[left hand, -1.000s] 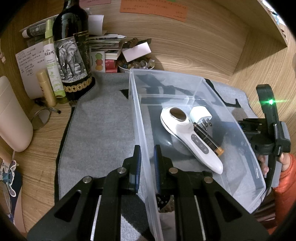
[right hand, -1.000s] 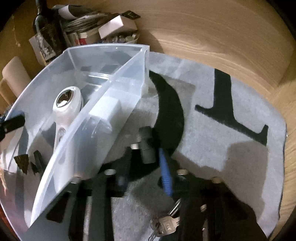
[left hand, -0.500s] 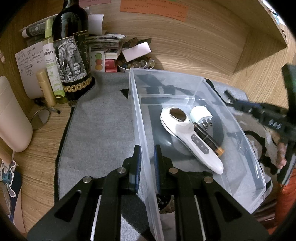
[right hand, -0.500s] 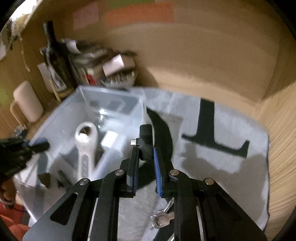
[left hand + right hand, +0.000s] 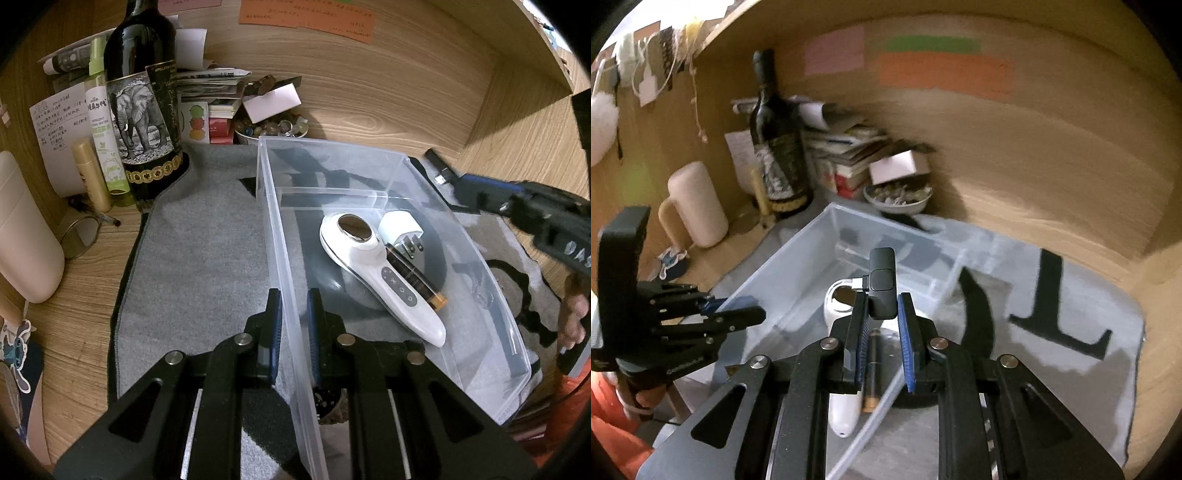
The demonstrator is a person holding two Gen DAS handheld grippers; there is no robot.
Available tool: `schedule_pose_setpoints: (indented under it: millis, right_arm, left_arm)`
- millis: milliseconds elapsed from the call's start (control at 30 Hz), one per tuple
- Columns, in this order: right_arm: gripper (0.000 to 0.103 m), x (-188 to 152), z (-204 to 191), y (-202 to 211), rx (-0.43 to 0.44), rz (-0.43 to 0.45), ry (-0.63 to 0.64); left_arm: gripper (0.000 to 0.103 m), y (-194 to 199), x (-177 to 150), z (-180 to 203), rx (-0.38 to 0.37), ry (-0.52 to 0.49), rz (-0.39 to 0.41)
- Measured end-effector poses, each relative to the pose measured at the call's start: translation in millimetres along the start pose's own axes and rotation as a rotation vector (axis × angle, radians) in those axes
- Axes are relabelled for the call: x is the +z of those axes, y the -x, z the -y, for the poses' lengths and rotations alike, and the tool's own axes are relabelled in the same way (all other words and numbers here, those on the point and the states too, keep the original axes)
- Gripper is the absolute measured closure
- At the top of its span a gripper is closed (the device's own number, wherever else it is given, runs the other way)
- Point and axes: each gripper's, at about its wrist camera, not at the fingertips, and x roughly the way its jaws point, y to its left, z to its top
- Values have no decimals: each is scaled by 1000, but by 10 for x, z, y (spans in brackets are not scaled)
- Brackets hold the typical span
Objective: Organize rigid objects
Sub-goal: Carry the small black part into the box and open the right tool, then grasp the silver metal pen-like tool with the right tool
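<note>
A clear plastic bin (image 5: 491, 306) stands on a grey mat (image 5: 199, 266). In it lie a white handheld device (image 5: 380, 280), a white plug adapter (image 5: 400, 230) and a battery (image 5: 415, 278). My left gripper (image 5: 293, 310) is shut on the bin's left wall. My right gripper (image 5: 882, 317) is shut on a small dark adapter (image 5: 882, 282) and holds it above the bin (image 5: 798, 254). In the left wrist view the right gripper (image 5: 448, 181) shows over the bin's far right corner, with the adapter (image 5: 436, 160) sticking out. The left gripper (image 5: 738, 314) shows at the bin's wall in the right wrist view.
A wine bottle (image 5: 142, 99), a spray bottle (image 5: 105, 122), a cream mug (image 5: 26, 236), stacked papers (image 5: 214, 88) and a bowl of small items (image 5: 269, 129) crowd the back left against the wooden wall. A dark round object (image 5: 328, 404) lies in the bin behind my left fingers.
My right gripper has lifted the dark adapter from the mat beside the bin and carried it up and left over the bin. The left gripper has held still on the wall.
</note>
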Motion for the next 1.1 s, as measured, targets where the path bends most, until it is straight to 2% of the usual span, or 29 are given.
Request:
schedule_pose_setpoints:
  millis: [67,367,433,567,900,1100]
  right_arm:
    - [89,-14,-38,-97,-23,-22,11]
    - [89,-38,-6,-302,11,-94,-26]
    - [87,-37,4,-260,5,-87,-28]
    - [73,-17,49,-78,-15,-43,-42]
    - [66,-114,367,457,-164,35,-106]
    - [63,-390,577,566,-236,-8,-184]
  left_arm:
    - [90,-1,0,0,-1,1,0]
    - [90,-4,-1,6,-6,5,-1]
    - [90,-5,-1,10,-6,4,-1]
    - [90,-7,3,12,-5,1,-2]
    - [90,-8,5,16,-5,-1,-1]
    - [90,-6,11,25,-4,-8,-2]
